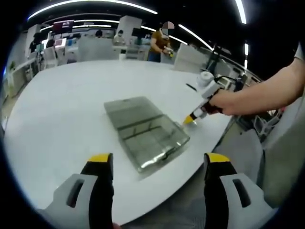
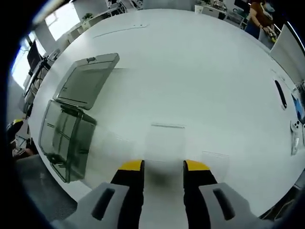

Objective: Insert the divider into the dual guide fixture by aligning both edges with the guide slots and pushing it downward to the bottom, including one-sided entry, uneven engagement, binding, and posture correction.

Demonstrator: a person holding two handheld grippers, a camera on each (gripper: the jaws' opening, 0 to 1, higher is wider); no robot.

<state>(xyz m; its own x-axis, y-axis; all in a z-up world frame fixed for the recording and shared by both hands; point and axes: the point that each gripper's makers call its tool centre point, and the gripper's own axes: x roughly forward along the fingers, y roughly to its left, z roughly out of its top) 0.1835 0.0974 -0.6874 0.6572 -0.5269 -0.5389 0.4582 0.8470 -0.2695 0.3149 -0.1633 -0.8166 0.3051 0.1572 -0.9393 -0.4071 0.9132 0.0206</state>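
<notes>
The dual guide fixture (image 1: 151, 141) is a clear grey box with inner slots near the table's front edge, its hinged lid (image 1: 131, 110) lying open behind it. In the right gripper view the fixture (image 2: 66, 138) sits at the left with the lid (image 2: 86, 78) beyond it. A clear divider sheet (image 2: 165, 140) lies flat on the white table, just ahead of my right gripper (image 2: 163, 165), whose jaws stand partly apart around its near edge. A hand holds that right gripper (image 1: 190, 120) low beside the fixture. My left gripper (image 1: 158, 157) hovers wide open, holding nothing.
A second clear sheet (image 2: 215, 161) lies right of my right gripper. A black pen-like object (image 2: 281, 93) and a white controller (image 2: 296, 136) lie at the far right. The table edge (image 1: 209, 152) runs close to the fixture. A person (image 1: 159, 42) stands far behind.
</notes>
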